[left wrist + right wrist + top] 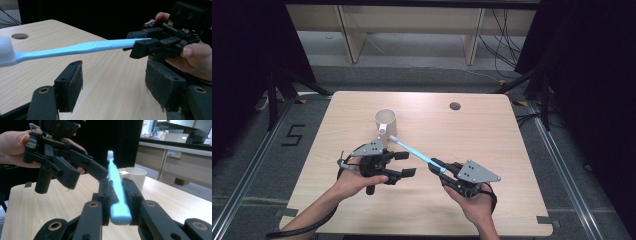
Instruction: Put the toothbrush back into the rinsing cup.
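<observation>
Clamping blue toothbrush (414,150), right gripper (435,165) fingers; left gripper (406,164) fingers released beside; cup (385,122) beyond bristles.

light blue toothbrush (417,152) with a white bristle head, cream-white cup (385,121) at its 11 o'clock, pale wood-grain table (492,135), both grippers black with grey top plates.

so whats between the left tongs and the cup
The brush head of the blue toothbrush, held by the right tongs, sits between the open left tongs and the cup, seen in the high view.
</observation>
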Tool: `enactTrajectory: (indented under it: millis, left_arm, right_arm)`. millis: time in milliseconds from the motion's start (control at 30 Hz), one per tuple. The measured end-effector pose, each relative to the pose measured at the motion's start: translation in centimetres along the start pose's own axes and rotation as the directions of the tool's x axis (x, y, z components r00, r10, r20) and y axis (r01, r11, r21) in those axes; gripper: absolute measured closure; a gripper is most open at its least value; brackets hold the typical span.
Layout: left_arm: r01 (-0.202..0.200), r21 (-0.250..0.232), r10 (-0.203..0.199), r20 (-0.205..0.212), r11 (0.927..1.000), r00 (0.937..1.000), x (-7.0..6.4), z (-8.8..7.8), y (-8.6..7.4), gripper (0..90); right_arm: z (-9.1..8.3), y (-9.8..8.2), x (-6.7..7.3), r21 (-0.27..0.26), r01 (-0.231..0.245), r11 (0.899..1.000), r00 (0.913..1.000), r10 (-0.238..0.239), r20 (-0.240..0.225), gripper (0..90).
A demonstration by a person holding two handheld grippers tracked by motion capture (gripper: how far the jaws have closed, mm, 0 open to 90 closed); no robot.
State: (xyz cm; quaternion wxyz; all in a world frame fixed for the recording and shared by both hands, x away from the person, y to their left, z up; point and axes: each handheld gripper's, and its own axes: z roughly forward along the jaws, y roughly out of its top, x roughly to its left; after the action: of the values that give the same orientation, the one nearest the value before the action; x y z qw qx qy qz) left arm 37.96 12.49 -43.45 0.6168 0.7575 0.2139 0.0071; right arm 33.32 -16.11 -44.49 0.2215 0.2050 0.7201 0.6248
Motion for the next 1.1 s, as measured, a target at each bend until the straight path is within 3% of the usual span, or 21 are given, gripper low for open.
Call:
enactTrajectory:
  millis: [100,133,233,433,467,533,600,733,867,933,1033,1100]
  left_arm:
    - [0.002,-0.008,-0.002,0.007,1.0,1.0,-0.1,0.2,0.1,29.8]
    - [0.005,-0.009,-0.005,0.008,0.9999,1.0,-0.1,0.3,0.2,29.9]
    - [0.007,-0.012,-0.007,0.004,0.9999,1.0,0.1,0.3,0.3,29.9]
    - [0.012,-0.026,-0.013,-0.008,0.9996,0.9999,0.4,0.2,0.5,30.0]
    - [0.019,-0.03,-0.019,-0.009,0.9994,0.9998,0.4,0.2,0.5,29.9]
    - [0.024,-0.035,-0.024,-0.012,0.9991,0.9996,0.5,0.2,0.5,30.0]
    - [0.038,-0.049,-0.039,-0.012,0.998,0.9992,0.6,0.3,0.5,29.9]
    - [0.07,-0.067,-0.071,-0.017,0.9953,0.9973,0.9,0.2,0.6,29.5]
    - [0.098,-0.089,-0.099,-0.006,0.9912,0.995,1.1,0.2,0.7,29.3]
    - [0.121,-0.101,-0.122,0.0,0.9875,0.9925,1.1,0.1,0.8,29.3]
    - [0.13,-0.105,-0.13,0.003,0.986,0.9915,1.2,0.1,0.8,29.3]
    - [0.154,-0.121,-0.155,0.002,0.9807,0.988,1.3,0.2,0.9,29.4]
  right_arm:
    - [-0.1,0.0,0.1,0.006,-0.016,1.0,0.9998,0.016,-0.009,78.8]
    - [0.0,0.1,0.0,-0.016,0.012,1.0,0.9999,-0.012,-0.006,78.7]
    - [-0.2,0.1,0.1,0.006,-0.005,1.0,1.0,0.005,0.004,78.7]
    - [0.0,0.1,0.0,-0.014,0.012,1.0,0.9999,-0.012,-0.004,78.7]
    - [-0.1,0.1,0.1,0.0,-0.006,1.0,1.0,0.006,-0.004,78.8]
    - [0.1,0.0,0.0,-0.027,0.016,0.999,0.9998,-0.017,-0.008,78.7]
    - [-0.1,0.1,0.1,-0.002,0.009,1.0,1.0,-0.009,0.0,78.7]
    - [-0.1,0.1,0.2,-0.009,-0.016,1.0,0.9999,0.016,-0.004,78.7]
    - [-0.1,0.2,0.1,-0.018,0.011,1.0,0.9999,-0.011,0.005,78.7]
    - [-0.1,0.2,0.2,-0.021,-0.005,1.0,1.0,0.005,0.003,78.7]
    - [-0.1,0.1,0.2,-0.019,0.012,1.0,0.9999,-0.012,0.009,78.7]
    - [0.0,0.0,0.3,-0.015,0.011,1.0,0.9999,-0.011,0.009,78.7]
